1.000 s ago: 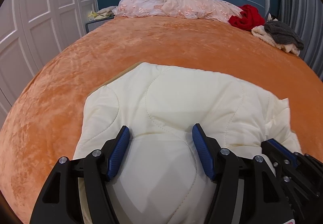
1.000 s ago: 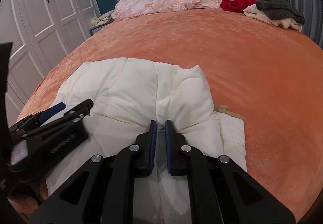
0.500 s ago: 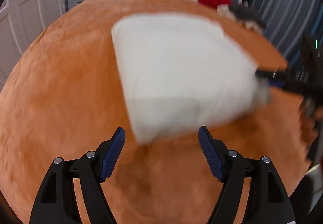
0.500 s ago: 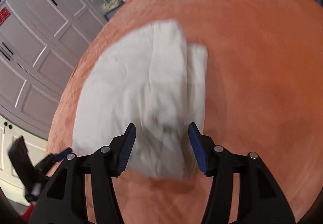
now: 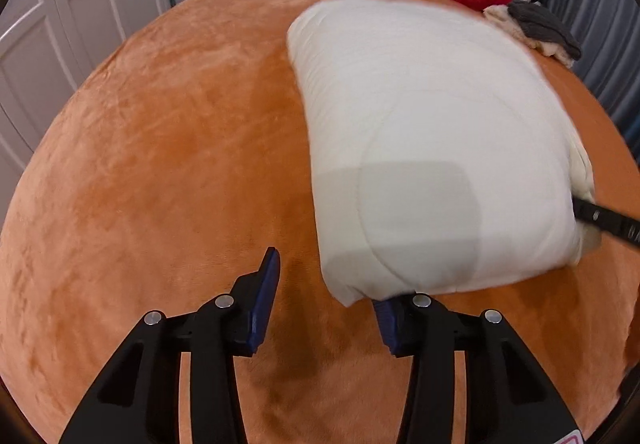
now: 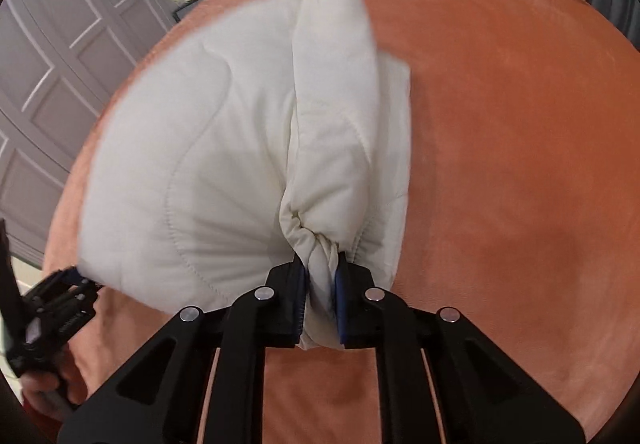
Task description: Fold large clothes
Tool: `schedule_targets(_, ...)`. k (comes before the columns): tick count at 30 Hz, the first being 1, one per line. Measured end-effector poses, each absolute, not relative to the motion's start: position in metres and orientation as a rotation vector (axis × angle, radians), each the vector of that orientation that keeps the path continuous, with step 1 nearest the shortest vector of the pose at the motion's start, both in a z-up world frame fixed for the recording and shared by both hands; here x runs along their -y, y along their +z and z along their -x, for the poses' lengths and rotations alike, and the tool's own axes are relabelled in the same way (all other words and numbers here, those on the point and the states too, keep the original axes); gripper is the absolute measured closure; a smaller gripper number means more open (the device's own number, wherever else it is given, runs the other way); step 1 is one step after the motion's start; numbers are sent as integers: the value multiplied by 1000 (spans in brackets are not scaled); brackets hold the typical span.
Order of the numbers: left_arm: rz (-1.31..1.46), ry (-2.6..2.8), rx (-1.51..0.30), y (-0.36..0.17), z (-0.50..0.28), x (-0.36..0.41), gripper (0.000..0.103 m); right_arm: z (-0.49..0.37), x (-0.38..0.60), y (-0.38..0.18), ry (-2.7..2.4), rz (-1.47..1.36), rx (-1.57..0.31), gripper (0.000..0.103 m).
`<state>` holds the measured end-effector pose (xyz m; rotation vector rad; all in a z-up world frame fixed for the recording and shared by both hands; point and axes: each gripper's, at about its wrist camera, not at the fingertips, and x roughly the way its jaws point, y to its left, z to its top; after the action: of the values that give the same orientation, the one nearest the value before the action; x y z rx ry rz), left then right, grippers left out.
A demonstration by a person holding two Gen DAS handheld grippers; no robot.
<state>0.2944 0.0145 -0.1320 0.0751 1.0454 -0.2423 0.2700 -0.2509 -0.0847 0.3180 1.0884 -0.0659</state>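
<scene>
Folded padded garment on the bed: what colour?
Cream-white, with curved quilting stitch lines: the folded garment, sharpest in the right wrist view.

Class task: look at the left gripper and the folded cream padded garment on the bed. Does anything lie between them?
Nothing visible does. The left gripper sits at the cream garment's near corner, only bare orange bedspread between its open fingers.
</scene>
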Motion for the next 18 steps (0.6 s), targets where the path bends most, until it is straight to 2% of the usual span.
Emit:
schedule_targets(8,-100,-199,-1063,-145,-299,-6,56,-270,250,-89,-69,-303,-1076,91)
schedule_targets(12,-148,-172,-1055,-122,-281,-5,56,-248,252,-60,-105,-327,-1080,71)
schedule_targets(16,-175,-145,-993,-90,-246,-7,56,-207,244,-21,-172,-251,-1055,61)
schedule_targets(18,-180,-132,-964,-72,-227,-6,48,-190,236,-3,-196,-212,-1039,45)
